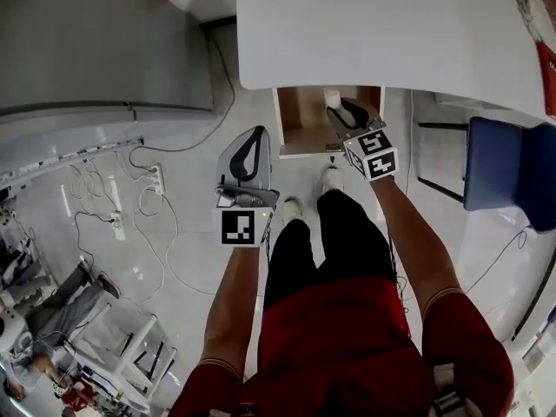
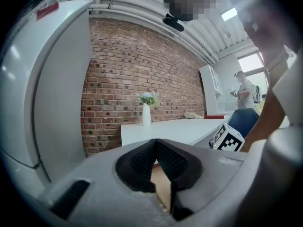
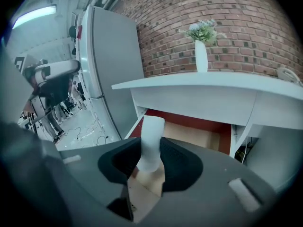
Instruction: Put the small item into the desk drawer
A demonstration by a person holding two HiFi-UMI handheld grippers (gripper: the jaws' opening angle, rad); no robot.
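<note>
The desk drawer (image 1: 306, 122) stands pulled open under the white desk (image 1: 382, 33), its wooden bottom bare. My right gripper (image 1: 341, 109) hovers over the drawer's right part, shut on the small item (image 1: 332, 99), a short white cylinder. In the right gripper view the small item (image 3: 152, 134) stands upright between the pads, with the open drawer (image 3: 203, 135) just beyond it. My left gripper (image 1: 249, 156) hangs left of the drawer and nearer to me, over the floor. Its jaws meet at the tips with nothing between them in the left gripper view (image 2: 155, 144).
A tall grey cabinet (image 1: 95, 42) stands left of the desk. A blue chair (image 1: 511, 170) is at the right. Cables and a power strip (image 1: 157, 181) lie on the floor at the left. A white vase with flowers (image 3: 201, 51) stands on the desk.
</note>
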